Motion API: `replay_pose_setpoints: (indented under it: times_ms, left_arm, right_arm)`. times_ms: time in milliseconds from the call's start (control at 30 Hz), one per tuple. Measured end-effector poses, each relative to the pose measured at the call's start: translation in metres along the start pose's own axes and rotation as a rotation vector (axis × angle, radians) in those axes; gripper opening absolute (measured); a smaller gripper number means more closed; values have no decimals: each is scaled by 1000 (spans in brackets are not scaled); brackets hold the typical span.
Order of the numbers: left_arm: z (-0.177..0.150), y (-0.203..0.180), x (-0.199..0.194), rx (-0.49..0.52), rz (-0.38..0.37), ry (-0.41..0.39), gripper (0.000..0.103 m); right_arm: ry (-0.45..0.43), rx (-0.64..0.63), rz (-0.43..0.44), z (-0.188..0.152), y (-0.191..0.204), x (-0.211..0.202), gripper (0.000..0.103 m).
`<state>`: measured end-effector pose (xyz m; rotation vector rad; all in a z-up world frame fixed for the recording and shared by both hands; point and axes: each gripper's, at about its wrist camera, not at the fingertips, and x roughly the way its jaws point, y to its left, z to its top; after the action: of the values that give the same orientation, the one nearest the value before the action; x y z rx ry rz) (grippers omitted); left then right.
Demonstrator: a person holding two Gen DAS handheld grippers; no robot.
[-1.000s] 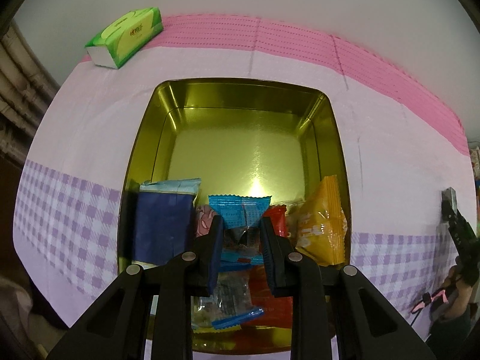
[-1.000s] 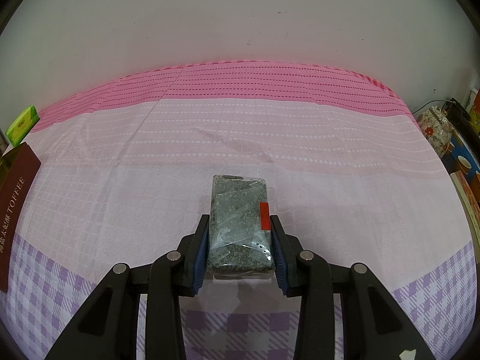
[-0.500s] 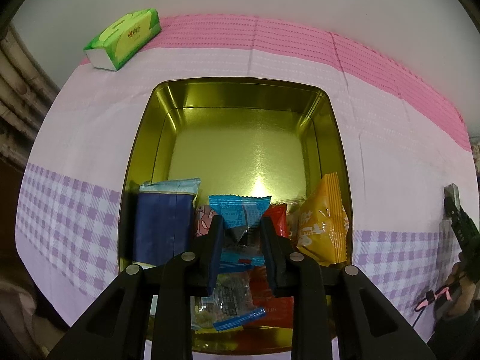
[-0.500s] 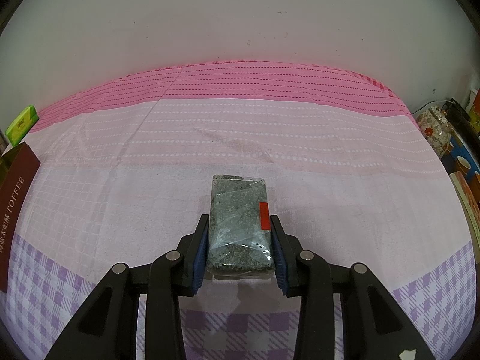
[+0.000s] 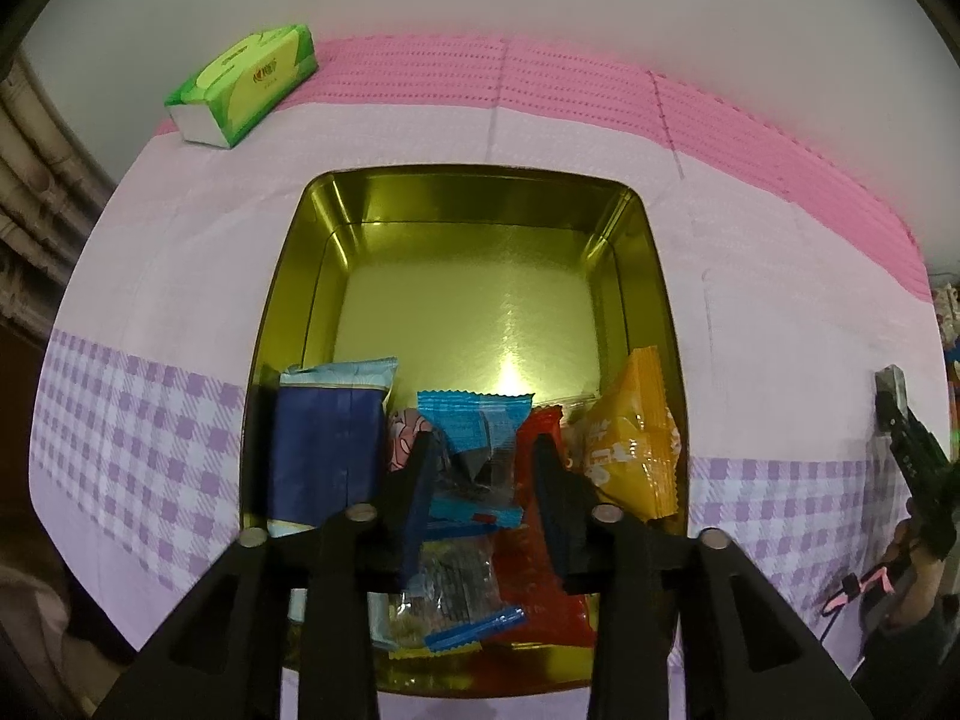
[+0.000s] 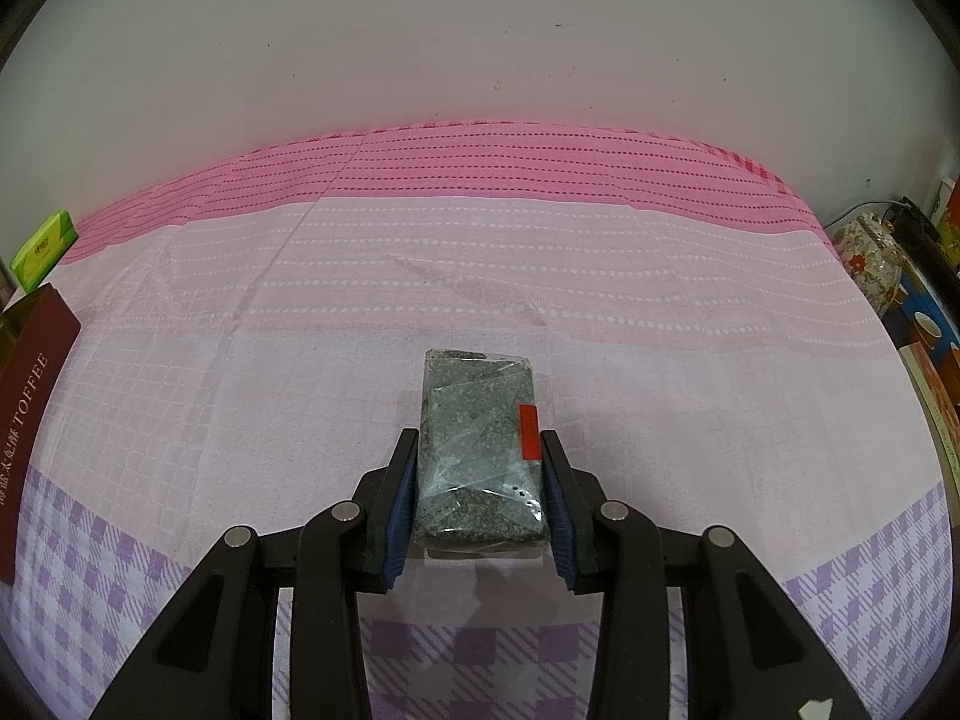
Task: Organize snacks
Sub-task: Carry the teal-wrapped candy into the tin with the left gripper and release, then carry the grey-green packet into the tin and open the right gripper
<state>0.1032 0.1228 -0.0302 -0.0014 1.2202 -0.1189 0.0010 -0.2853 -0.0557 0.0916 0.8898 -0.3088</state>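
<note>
In the left wrist view a gold tin (image 5: 480, 192) holds several snack packs at its near end: a dark blue pack (image 5: 324, 450), a blue wrapper (image 5: 474, 426), a red pack (image 5: 540, 588) and an orange bag (image 5: 636, 438). My left gripper (image 5: 480, 450) hovers over them, jaws partly apart around the blue wrapper, its grip unclear. In the right wrist view my right gripper (image 6: 480, 450) is shut on a clear pack of grey-green snack (image 6: 480, 444), held just above the tablecloth.
A green tissue pack (image 5: 246, 84) lies at the far left of the pink and purple tablecloth; it also shows in the right wrist view (image 6: 45, 249). A maroon toffee lid (image 6: 30, 420) stands at the left edge. Clutter and a floral pot (image 6: 870, 252) sit at the right.
The left gripper's jaws have spread slightly over the blue wrapper. The right gripper and its pack have not moved.
</note>
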Motion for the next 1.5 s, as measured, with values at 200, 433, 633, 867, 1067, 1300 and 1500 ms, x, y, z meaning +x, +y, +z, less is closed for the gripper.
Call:
replay_pose_setpoints:
  times_ms: [200, 433, 633, 867, 1067, 1300, 1500]
  left_arm:
    - [-5, -1, -17, 23, -3, -37, 39]
    - [-16, 8, -40, 15, 26, -124, 40]
    - [-30, 25, -50, -16, 66, -188, 40]
    - [-49, 46, -58, -13, 110, -229, 40]
    - [-61, 64, -62, -26, 134, -255, 43]
    - [-67, 77, -62, -53, 121, -252, 47]
    - [-68, 82, -62, -55, 138, -263, 49]
  right_arm:
    - [0, 1, 1, 0, 0, 0, 36]
    - [0, 2, 1, 0, -1, 1, 36]
    - [3, 11, -7, 0, -2, 1, 40]
    - [4, 9, -10, -1, 4, -2, 42]
    - [41, 7, -8, 4, 2, 0, 43]
    - [125, 9, -6, 15, 0, 4, 44]
    - [179, 28, -22, 18, 0, 5, 43]
